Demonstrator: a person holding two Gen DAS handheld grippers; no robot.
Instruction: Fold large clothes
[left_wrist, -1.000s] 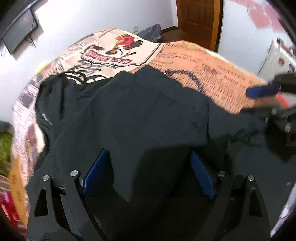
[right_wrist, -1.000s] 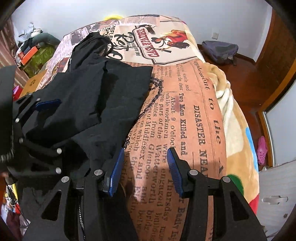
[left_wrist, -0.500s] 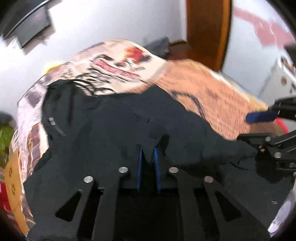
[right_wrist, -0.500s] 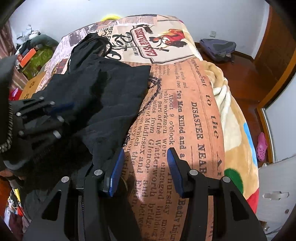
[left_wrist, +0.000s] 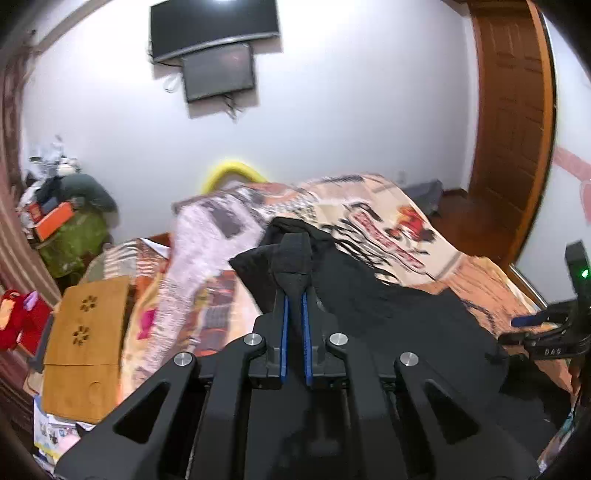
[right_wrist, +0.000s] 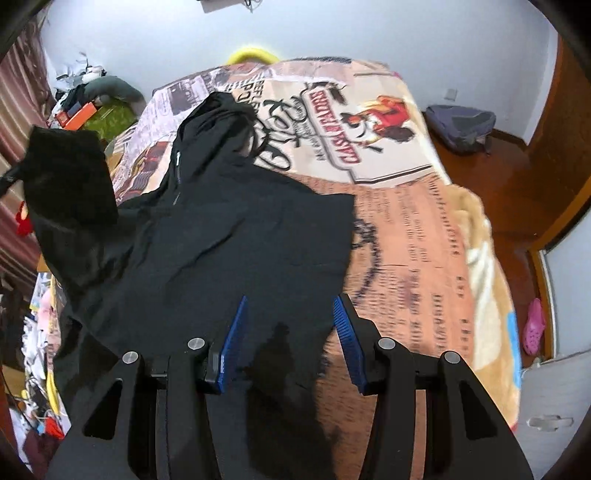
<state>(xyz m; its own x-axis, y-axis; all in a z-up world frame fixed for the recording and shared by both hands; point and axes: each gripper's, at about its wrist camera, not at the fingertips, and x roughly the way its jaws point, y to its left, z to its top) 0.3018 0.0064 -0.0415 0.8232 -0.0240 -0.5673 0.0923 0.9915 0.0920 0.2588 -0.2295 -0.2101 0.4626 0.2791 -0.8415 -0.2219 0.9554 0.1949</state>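
Observation:
A large black zip-up garment (right_wrist: 236, 221) lies spread on the bed. My left gripper (left_wrist: 294, 306) is shut on a bunched fold of the black garment (left_wrist: 293, 258) and holds it lifted above the bed; that lifted part shows at the left of the right wrist view (right_wrist: 70, 177). My right gripper (right_wrist: 291, 325) is open, its blue pads either side of the garment's near edge, low over the cloth. It also shows at the right edge of the left wrist view (left_wrist: 532, 325).
The bed has a newspaper-print blanket (right_wrist: 406, 221). A wooden folding table (left_wrist: 88, 343) and clutter stand left of the bed. A backpack (right_wrist: 461, 125) lies on the floor by the far wall. A wooden door (left_wrist: 513, 129) is at right.
My left gripper closed on the black garment and lifted it up, tilting its view toward the wall. My right gripper moved left, over the garment's edge, still open.

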